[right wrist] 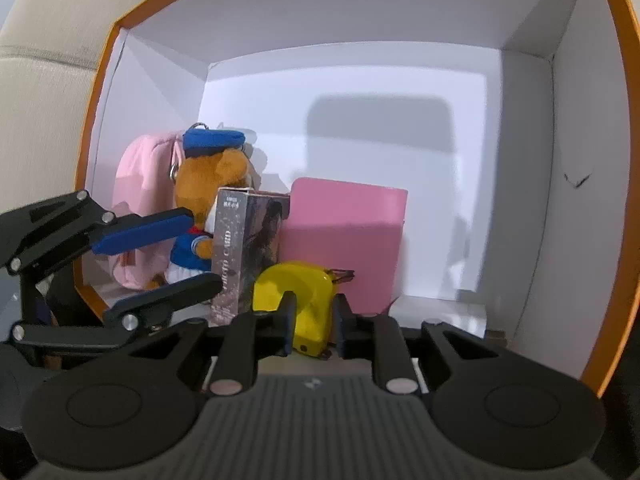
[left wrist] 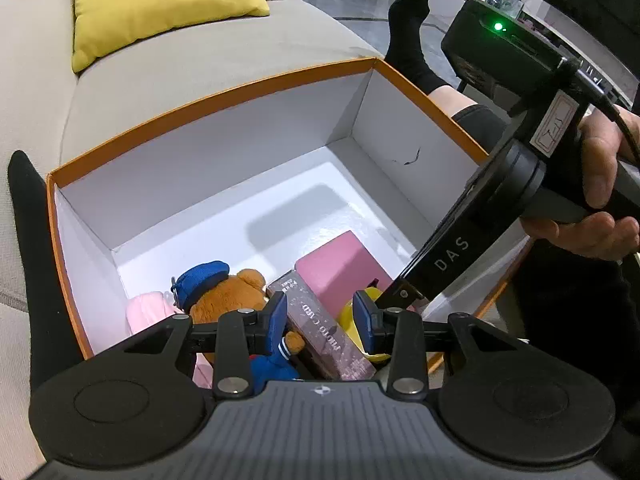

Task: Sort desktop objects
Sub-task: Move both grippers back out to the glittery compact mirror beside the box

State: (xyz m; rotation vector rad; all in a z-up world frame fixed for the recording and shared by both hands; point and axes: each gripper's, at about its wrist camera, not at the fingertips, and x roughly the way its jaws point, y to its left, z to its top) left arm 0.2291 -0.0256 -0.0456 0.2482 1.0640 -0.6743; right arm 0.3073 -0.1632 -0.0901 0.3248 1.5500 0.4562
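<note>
Right gripper [right wrist: 312, 330] narrow, blue pads pressed on either flank of the yellow plastic piece [right wrist: 298, 300], low in the near part of the orange-rimmed box [right wrist: 608, 80]. Grip looks firm but shallow: pads on the near edge only, most of the body forward of the fingertips.

Handling judgement for the yellow piece: hard glossy shell, rounded, probably light; slippery under pads, likely to pivot if lifted by one edge. Better purchase across the flatter sides, deeper between the fingers. Small black clip or wire at its far side, too small to identify; avoid snagging.

Left gripper [right wrist: 160, 252] half open, nothing pinched; fingers straddling the space just in front of the plush bear [right wrist: 208, 200], one fingertip near the card box [right wrist: 244, 248].

Neighbours, outward: card box upright, stiff cardboard, tall and narrow, tips easily; touching or just beside the yellow piece. Bear in blue cap soft, compressible, forgiving anywhere on the body. Pink plush [right wrist: 136, 184] behind it against the left wall. Pink box [right wrist: 348, 232] rigid, flat-faced, too wide for a narrow grip.

Far half of the box floor bare
</note>
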